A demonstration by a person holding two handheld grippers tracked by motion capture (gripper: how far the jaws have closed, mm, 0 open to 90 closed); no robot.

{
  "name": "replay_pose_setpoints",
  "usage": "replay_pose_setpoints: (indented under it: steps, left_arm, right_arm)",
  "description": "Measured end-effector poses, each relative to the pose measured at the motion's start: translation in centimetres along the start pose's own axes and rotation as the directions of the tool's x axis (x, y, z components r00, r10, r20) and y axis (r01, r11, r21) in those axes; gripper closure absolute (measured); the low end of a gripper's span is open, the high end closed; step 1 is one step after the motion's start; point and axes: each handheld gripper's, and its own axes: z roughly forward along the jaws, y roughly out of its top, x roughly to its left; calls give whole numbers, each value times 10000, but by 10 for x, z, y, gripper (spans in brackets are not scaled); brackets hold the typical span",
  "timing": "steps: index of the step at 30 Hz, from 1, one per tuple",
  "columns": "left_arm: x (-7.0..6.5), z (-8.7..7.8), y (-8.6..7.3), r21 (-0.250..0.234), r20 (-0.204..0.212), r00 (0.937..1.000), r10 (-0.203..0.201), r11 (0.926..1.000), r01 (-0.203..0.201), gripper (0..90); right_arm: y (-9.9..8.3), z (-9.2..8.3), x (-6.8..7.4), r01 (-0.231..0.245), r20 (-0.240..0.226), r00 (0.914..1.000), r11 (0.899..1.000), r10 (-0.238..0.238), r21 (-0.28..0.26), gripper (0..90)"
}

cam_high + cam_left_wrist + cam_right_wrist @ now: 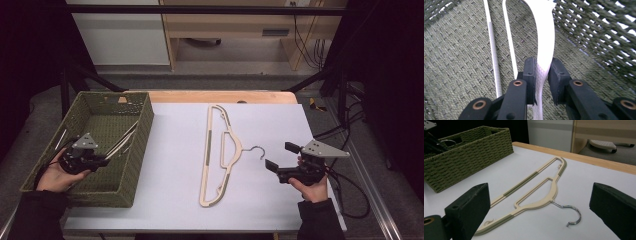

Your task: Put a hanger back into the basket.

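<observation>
Step in hand: putting clothes hangers into the woven basket (144, 131). One pale hanger (123, 139) is already inside, and the left claw is at the point of leaving it there.
Left claw (103, 160): low inside the basket. The pale hanger (544, 32) stands between its two pads and runs straight ahead of the claw towards the basket wall (596, 42). The pads lie close against it on both sides, but whether they clench it or have let go cannot be told.
Right claw (280, 155): released, with the jaws spread wide and nothing between them. It is held level above the table sheet (172, 180).
Second hanger (550, 195): beige with olive grip strips, flat on the sheet. It lies just ahead of the right claw (540, 192), and its metal hook (573, 216) is the part nearest the jaws.
Basket from the right claw: well ahead and to its left (474, 150).
Next move, judged: draw the left claw back clear of the pale hanger without dragging it. Then bring a claw down over the beige hanger (231, 150), which lies flat, so a pad must get under an edge or close on the hook (256, 149).
Writing: no brand, label or lettering can be read on the hangers, basket or claws.
</observation>
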Motion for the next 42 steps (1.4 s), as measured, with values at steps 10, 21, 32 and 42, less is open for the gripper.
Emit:
replay_pose_setpoints:
  steps: [10,21,32,42]
  left_arm:
    - [-2,-10,6,-419,160,9999,42,9991,-36,638]
    - [-7,-60,16,-3635,-435,9900,-1345,9251,1097,329]
    - [-51,-78,56,-5329,-441,9829,-1790,8364,1284,111]
    - [-105,-57,96,-5977,265,9884,-1493,7902,1354,91]
  right_arm:
    - [1,-1,0,-4,-11,10000,10000,4,-63,37]
    - [1,-2,1,65,-89,9999,9999,-66,-151,37]
    - [0,-2,0,7,-32,10000,9998,-8,-211,34]
    - [-1,-2,-3,-55,63,10000,9997,57,-241,36]
